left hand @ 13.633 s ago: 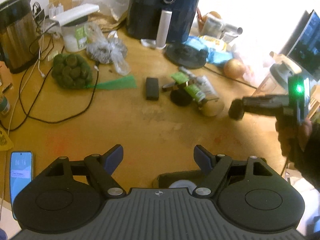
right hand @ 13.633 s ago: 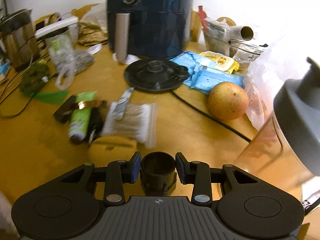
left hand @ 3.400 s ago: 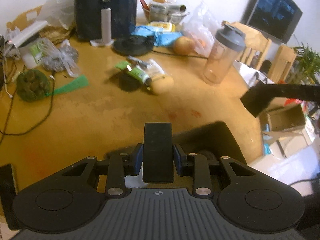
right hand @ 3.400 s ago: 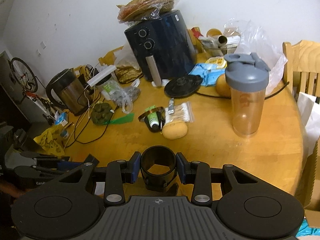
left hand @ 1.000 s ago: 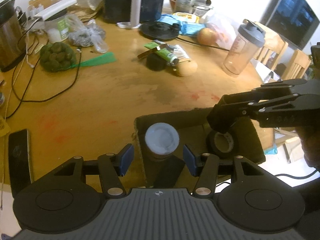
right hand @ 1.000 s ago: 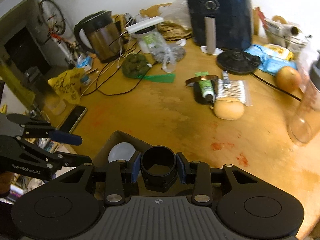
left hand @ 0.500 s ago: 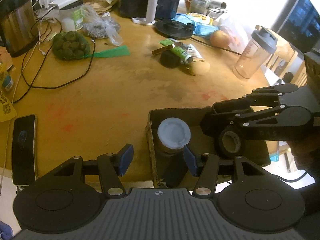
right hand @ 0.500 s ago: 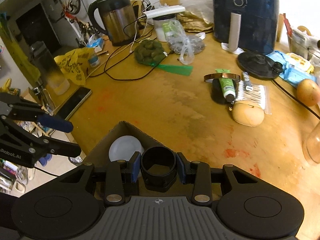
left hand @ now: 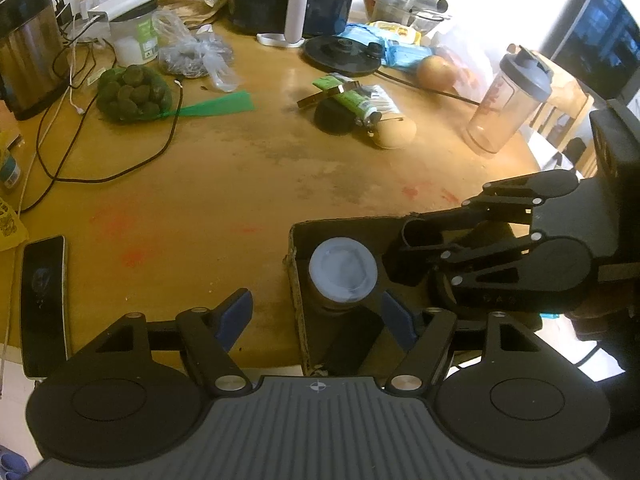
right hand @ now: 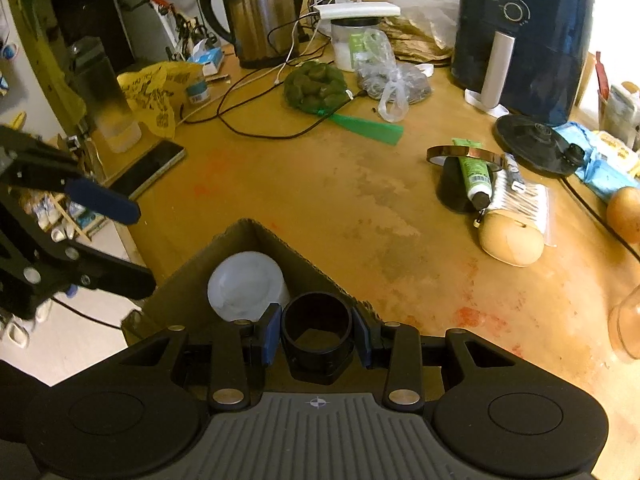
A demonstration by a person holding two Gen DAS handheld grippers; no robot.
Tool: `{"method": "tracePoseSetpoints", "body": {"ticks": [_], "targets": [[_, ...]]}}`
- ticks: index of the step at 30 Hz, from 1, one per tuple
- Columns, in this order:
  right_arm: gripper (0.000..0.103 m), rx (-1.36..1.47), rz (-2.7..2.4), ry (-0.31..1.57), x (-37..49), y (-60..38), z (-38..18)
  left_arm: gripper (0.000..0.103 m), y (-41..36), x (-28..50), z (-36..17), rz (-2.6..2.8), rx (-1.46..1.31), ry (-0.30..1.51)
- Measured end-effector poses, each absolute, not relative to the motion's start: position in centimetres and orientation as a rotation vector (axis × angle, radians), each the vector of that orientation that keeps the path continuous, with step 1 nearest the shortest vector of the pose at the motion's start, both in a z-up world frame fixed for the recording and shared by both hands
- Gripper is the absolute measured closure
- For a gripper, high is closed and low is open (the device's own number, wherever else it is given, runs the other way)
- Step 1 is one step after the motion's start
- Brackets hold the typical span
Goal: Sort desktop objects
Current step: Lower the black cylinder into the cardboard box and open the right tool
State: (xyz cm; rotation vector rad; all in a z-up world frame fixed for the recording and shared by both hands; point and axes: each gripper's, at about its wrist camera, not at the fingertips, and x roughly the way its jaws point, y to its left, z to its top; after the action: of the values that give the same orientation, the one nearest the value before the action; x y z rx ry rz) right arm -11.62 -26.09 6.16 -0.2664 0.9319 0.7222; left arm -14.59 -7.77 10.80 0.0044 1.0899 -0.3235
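At the bottom centre of the right wrist view, the right gripper pinches a black ring-shaped part over the cardboard box. At lower centre of the left view, the left gripper is opening, empty, above the box's white-lidded jar. Farther off, upper right, lies a green tube.

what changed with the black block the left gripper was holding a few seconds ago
The left gripper has let go of the black block, which now lies in the cardboard box beside the white-lidded jar; its jaws are opening, empty. The right gripper has moved over the box, still clamped on the black ring. Table clutter is unchanged.
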Motion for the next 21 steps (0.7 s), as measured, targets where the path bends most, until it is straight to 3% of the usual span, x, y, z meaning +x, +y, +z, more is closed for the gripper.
{"method": "tracePoseSetpoints", "body": {"ticks": [11,21], "targets": [[0.060,-0.390,0.732,0.874,-12.8,-25.6,3.3,0.032,-8.5,-14.5,10.9,-0.334,0.023,1.089],[0.012,-0.261,0.717,0.873,-13.6,-27.7,4.8,0.032,-9.4,-14.0,11.0,-0.336,0.034,1.081]]}}
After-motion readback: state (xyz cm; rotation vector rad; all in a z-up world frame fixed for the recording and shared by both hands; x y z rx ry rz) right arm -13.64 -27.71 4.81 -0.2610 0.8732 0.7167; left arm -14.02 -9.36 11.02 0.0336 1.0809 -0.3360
